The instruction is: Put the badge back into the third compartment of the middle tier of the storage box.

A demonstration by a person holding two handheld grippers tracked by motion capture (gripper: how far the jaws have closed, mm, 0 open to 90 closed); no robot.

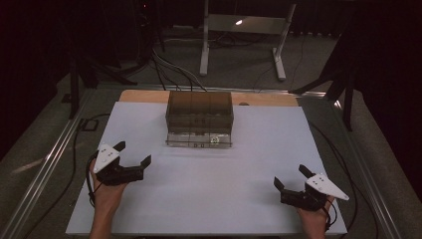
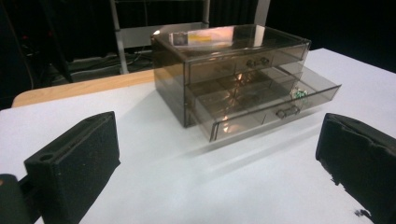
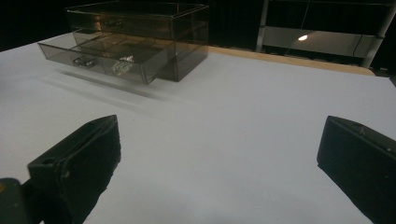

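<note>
Squarely at the far middle of the white board (image 1: 209, 199) sits the smoked-plastic drawer chest (image 1: 199, 117), its long side running across the board and its drawer fronts facing you. Its bottom drawer (image 2: 271, 100) is pulled out toward you, long axis parallel to the chest, with a small glinting object (image 2: 299, 93) lying inside near the front wall, close to the handle. The upper drawer (image 2: 233, 63) is pushed in flush.

Your left gripper (image 1: 133, 153) hovers well short of the chest, off its left front corner, jaws spread wide and angled toward the drawer; they hold nothing and touch nothing. Your right gripper (image 1: 292, 177) waits well apart from the chest on its right front side, lower on the board, jaws likewise wide open and empty, pointing up-left toward the chest. From the right gripper view, the open drawer juts out to the left of the chest body, the small object (image 3: 122, 65) visible through its clear front.
</note>
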